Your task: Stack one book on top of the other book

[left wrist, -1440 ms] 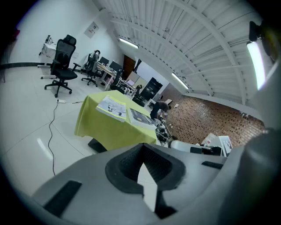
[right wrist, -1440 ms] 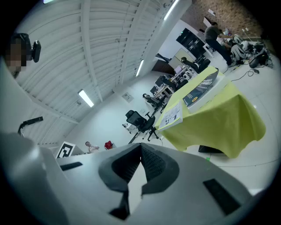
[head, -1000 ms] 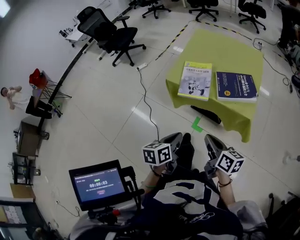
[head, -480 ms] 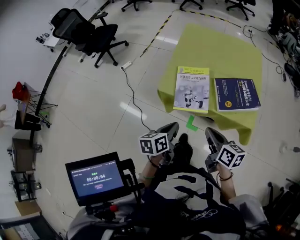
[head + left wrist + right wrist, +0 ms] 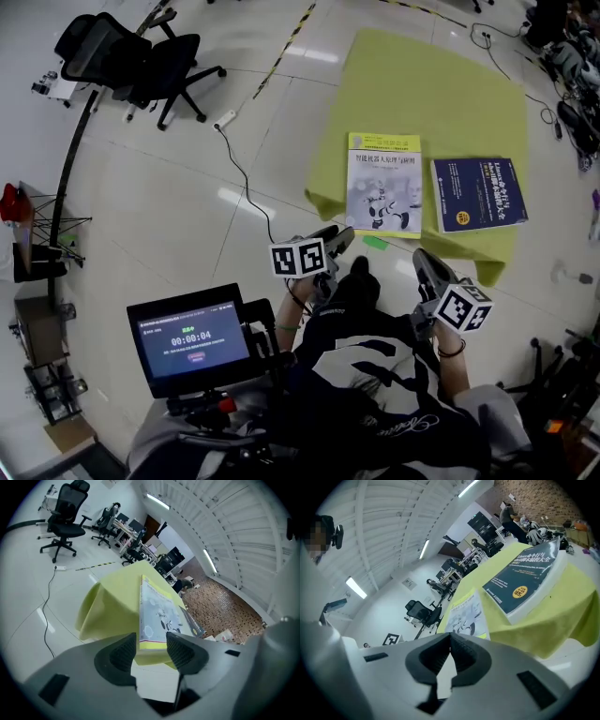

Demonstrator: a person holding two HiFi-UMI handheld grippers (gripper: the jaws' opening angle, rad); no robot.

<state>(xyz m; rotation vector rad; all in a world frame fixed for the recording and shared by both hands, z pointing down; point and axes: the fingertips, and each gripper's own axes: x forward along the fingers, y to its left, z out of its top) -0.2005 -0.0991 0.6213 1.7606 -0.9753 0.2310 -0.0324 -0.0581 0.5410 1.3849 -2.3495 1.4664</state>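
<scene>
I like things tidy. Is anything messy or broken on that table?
Nothing stands out. The pale book and the blue book lie closed and flat, side by side, on the green cloth.

**Three cameras, one table**

The head view looks steeply down from well above the yellow-green cloth-covered table [image 5: 441,84]. Both gripper views sit low, near its front edge, facing across it. All three share the pale yellow-edged paperback book [image 5: 382,186] and the dark blue paperback book [image 5: 478,194].
</scene>
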